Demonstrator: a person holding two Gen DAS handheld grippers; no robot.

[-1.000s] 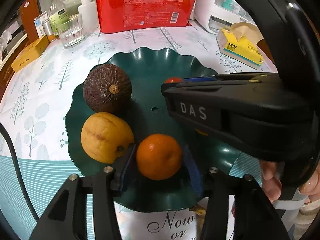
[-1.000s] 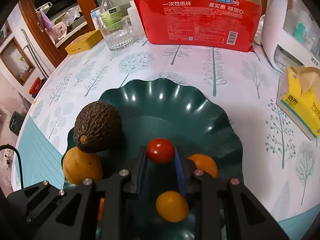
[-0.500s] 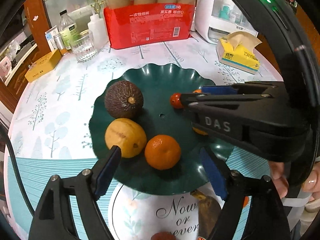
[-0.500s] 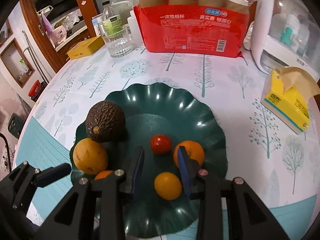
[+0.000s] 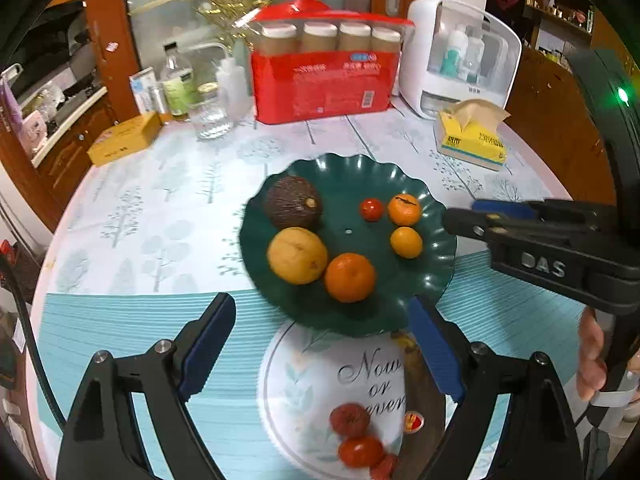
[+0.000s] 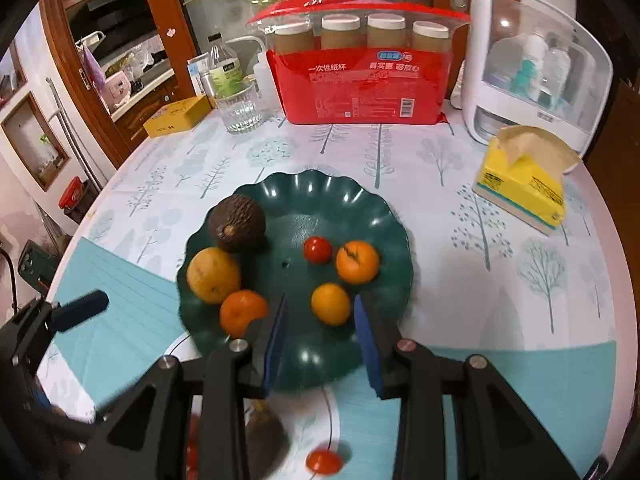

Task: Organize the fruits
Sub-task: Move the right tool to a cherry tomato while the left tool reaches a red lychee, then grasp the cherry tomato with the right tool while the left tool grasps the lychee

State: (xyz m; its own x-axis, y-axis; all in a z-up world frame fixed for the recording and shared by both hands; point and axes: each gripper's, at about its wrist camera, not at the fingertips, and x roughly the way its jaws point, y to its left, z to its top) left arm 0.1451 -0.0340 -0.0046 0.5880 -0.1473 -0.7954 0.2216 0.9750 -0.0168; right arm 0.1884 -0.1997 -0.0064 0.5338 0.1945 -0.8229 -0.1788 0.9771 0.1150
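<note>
Flanking green plate: tissue box rt, glass behind.

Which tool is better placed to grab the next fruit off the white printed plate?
Probably left. The left tool hangs empty, jaws opening, over the round white printed plate and its small red fruits. The right tool frames the scalloped green plate.

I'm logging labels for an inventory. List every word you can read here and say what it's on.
"DAS": side of the right gripper.
"一次性纸杯": red cup pack.
"Now or ever...", partly hidden: white plate.
Blue logo, small print and barcode digits on the pack: too blurred.
Tissue box, yellow box and bottle labels: too small.
</note>
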